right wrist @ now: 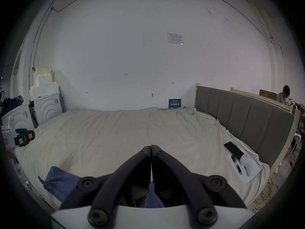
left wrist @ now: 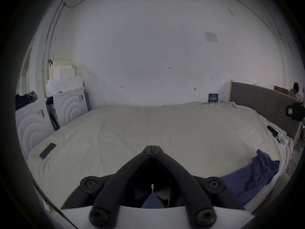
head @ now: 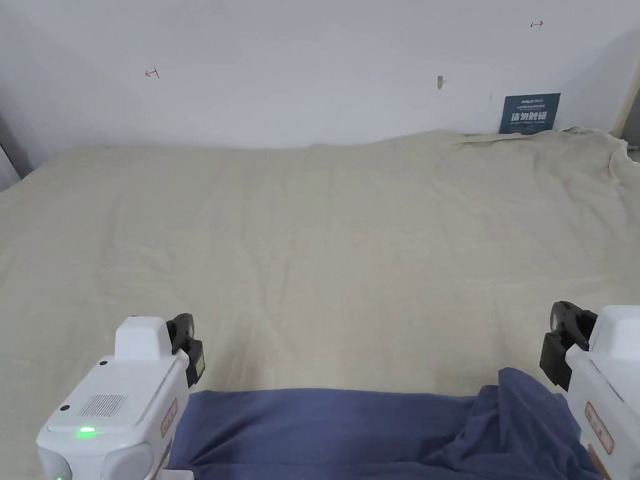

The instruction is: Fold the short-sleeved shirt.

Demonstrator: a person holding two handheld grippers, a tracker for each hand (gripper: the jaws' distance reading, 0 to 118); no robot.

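On the bed (head: 325, 250), covered with a pale cream sheet, the blue short-sleeved shirt (head: 325, 431) lies along the near edge, and everything else is placed here relative to that shirt. At the shirt's left end is the left gripper (head: 187, 350), a white body with black jaws; in the left gripper view its jaws (left wrist: 153, 147) meet tip to tip with nothing between them, held above the sheet, and blue cloth shows below the jaws. Further left of the shirt, near the bed's left edge, a dark phone (left wrist: 47, 150) lies flat on the sheet. The shirt's middle stretch lies fairly flat, while its right end is bunched into a raised crumpled fold (head: 525, 400). Just beside that fold is the right gripper (head: 562, 350); in the right gripper view its jaws (right wrist: 151, 147) are pressed together and empty, with blue cloth showing beneath them. Well to the right of the shirt, by the grey padded headboard (right wrist: 247, 117), a second phone (right wrist: 233, 150), a small white device (right wrist: 245, 163) and a sheet of paper (right wrist: 247, 174) rest on the bed. Beyond the shirt, against the white wall, stands a small blue sign (head: 530, 113).
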